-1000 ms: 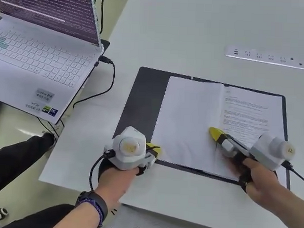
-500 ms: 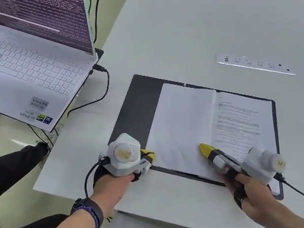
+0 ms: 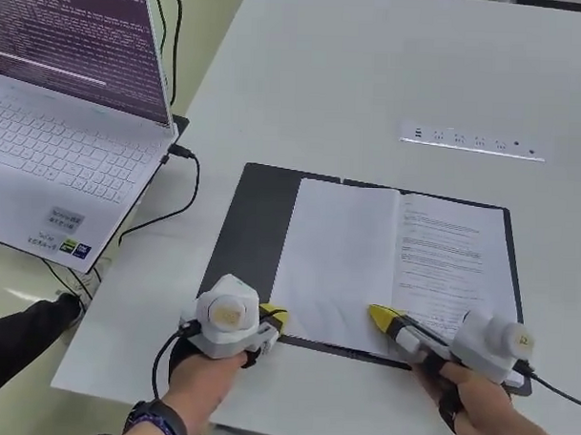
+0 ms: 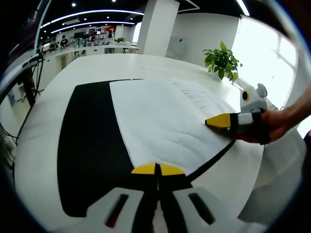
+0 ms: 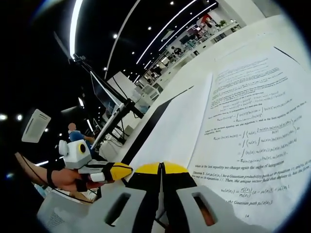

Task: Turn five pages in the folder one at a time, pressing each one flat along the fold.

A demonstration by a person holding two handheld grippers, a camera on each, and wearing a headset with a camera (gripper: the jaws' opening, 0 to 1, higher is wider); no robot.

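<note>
The folder [image 3: 257, 226] lies open mid-frame. Left gripper [image 3: 273, 319] sits at its bottom edge, right gripper [image 3: 378, 316] over the printed page [image 3: 446, 261] — both with jaws pressed together.

The folder [image 3: 257, 226] cover is finished in a smooth, matt black material. The pages [image 3: 337, 262] are made of matt white paper, and slight ripples are seen in the left gripper view. The table [image 3: 324, 85] is given a smooth white finish with a faint sheen. The left gripper [image 3: 273, 319] and right gripper [image 3: 381, 318] are housed in smooth white plastic; the jaws are tipped in glossy yellow plastic.
</note>
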